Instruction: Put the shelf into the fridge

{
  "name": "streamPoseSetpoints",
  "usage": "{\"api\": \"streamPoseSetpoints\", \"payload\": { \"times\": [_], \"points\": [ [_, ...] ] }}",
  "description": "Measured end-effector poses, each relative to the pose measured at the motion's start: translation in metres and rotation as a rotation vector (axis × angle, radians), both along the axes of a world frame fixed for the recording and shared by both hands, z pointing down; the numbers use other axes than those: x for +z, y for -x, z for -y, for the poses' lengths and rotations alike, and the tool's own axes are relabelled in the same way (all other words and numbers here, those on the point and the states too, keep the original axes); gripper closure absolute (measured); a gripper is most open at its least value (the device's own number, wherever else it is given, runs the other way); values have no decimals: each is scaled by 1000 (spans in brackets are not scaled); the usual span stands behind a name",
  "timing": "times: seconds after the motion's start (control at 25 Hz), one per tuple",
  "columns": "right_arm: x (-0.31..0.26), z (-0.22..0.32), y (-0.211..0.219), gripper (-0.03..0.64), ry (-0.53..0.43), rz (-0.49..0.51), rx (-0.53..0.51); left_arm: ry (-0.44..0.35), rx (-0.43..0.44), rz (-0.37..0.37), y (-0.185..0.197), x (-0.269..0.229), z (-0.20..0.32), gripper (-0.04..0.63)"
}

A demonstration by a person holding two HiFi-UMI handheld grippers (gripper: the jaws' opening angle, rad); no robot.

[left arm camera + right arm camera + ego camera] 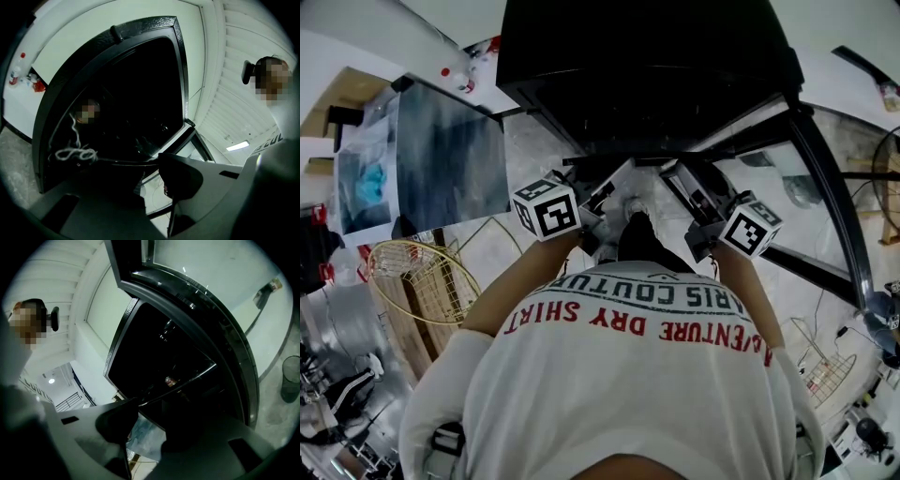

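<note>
The black fridge (pixel 647 66) stands open in front of me, and its inside is dark. I hold both grippers low at its mouth. The shelf is a clear glass pane; its thin front edge (pixel 112 160) runs across the dark opening to my left gripper (pixel 152 183). That gripper's jaws stand close together on the pane's rim. From the right side the same edge (pixel 187 380) shows as a bright line inside the fridge. My right gripper (pixel 147 427) is open, its jaws wide apart with nothing pressed between them. From above, the left gripper (pixel 602 211) and right gripper (pixel 689 202) sit side by side.
The fridge's black door frame (pixel 825 187) swings out to the right. A blue-grey panel (pixel 450 159) leans at the left. A gold wire basket (pixel 422 281) lies on the floor at left and another wire rack (pixel 825 375) at right. A dark bin (pixel 290 380) stands on the floor.
</note>
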State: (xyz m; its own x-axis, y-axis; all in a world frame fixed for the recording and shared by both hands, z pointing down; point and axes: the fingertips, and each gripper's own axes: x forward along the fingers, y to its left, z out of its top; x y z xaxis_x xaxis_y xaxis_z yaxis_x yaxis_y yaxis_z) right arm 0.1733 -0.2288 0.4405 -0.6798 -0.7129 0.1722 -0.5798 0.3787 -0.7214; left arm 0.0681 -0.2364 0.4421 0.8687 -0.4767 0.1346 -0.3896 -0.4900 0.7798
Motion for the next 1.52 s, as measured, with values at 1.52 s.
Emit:
{"api": "streamPoseSetpoints", "payload": {
  "times": [1.52],
  "points": [
    [6,29,5,549,0,-102,62,-15,-73,36,1,0,33,471]
  ]
}}
